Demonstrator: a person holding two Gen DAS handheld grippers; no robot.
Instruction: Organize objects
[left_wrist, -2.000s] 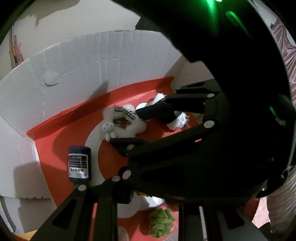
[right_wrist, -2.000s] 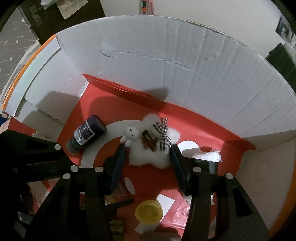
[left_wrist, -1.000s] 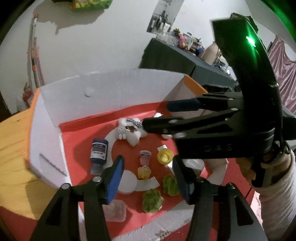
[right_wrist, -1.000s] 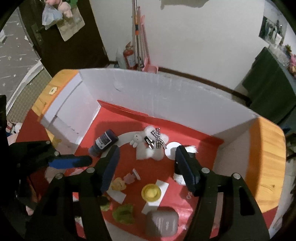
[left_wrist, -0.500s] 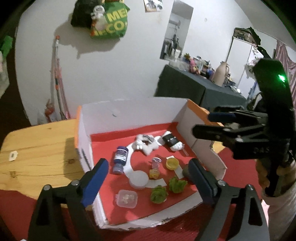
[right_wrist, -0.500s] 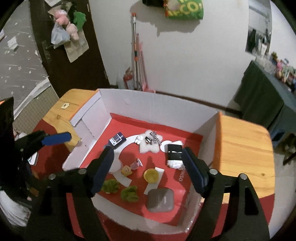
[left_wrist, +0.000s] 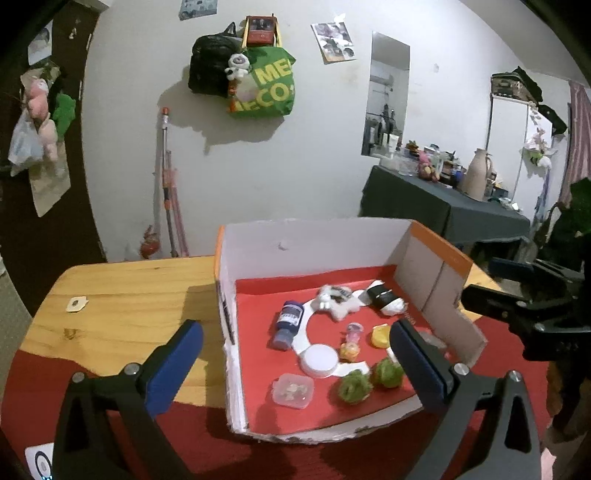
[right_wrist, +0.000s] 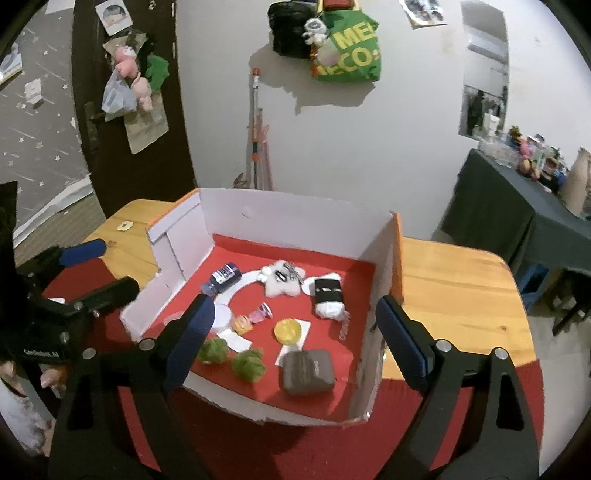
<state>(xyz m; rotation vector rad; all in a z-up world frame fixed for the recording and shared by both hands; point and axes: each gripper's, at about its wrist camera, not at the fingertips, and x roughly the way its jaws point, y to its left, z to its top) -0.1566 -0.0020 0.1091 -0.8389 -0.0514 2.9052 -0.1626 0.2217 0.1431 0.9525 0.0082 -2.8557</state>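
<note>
A white cardboard box (left_wrist: 229, 321) with a red floor holds a blue bottle (left_wrist: 289, 321), a white plush rabbit (left_wrist: 334, 299), a black-and-white roll (left_wrist: 384, 299), a yellow lid (right_wrist: 288, 329), two green fuzzy balls (right_wrist: 250, 363) and a grey case (right_wrist: 308, 372). My left gripper (left_wrist: 295, 332) hangs above and in front of the box. Its jaws are opening, with nothing between them. My right gripper (right_wrist: 293, 304) is also held back over the box's near edge, its jaws opening and empty. Each gripper shows at the side of the other's view.
The box stands on a wooden table (left_wrist: 122, 295) partly covered by a red cloth (left_wrist: 295, 454). A small tag (left_wrist: 75, 304) lies on the wood at left. A dark-draped table (left_wrist: 443, 214) stands at the back right by the wall.
Both grippers have drawn back and up out of the box and their jaws have spread wider. The plush rabbit and the other items stay where they lay.
</note>
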